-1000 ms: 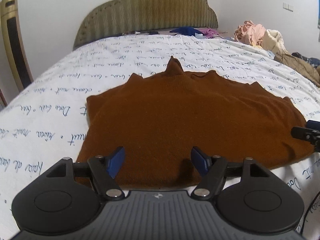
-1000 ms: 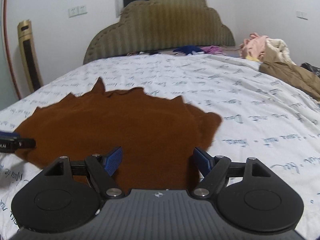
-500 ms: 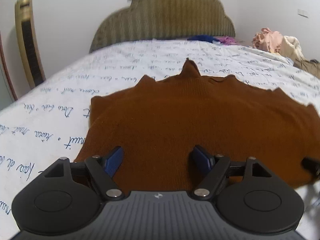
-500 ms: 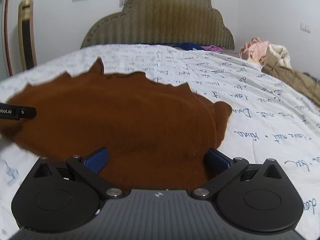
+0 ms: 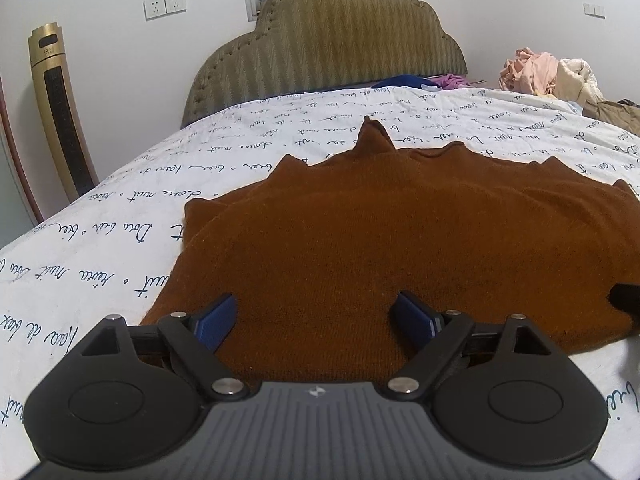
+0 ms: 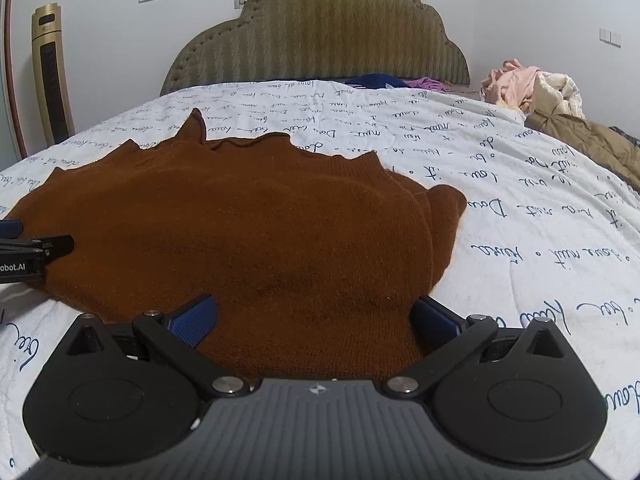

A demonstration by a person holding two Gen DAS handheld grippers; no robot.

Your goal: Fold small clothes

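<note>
A rust-brown knit garment [image 5: 400, 248] lies spread flat on the bed, its far edge scalloped; it also shows in the right wrist view [image 6: 248, 232]. My left gripper [image 5: 316, 316] is open, low over the garment's near left part, blue pads either side of the cloth. My right gripper [image 6: 316, 316] is open wider, low over the near right part, close to the garment's right edge. The left gripper's tip shows at the left edge of the right wrist view [image 6: 36, 252]; the right gripper's tip shows at the right edge of the left wrist view [image 5: 626, 298].
The bed has a white sheet with blue script [image 5: 120, 240] and an olive padded headboard [image 5: 332, 40]. A pile of pink, cream and tan clothes [image 6: 536, 92] sits at the far right. Blue and purple clothes [image 6: 384, 80] lie by the headboard. A gold tower fan [image 5: 60, 112] stands left.
Both grippers have come lower and closer over the garment's near edge. The right gripper's jaws have opened wider. The garment has not moved.
</note>
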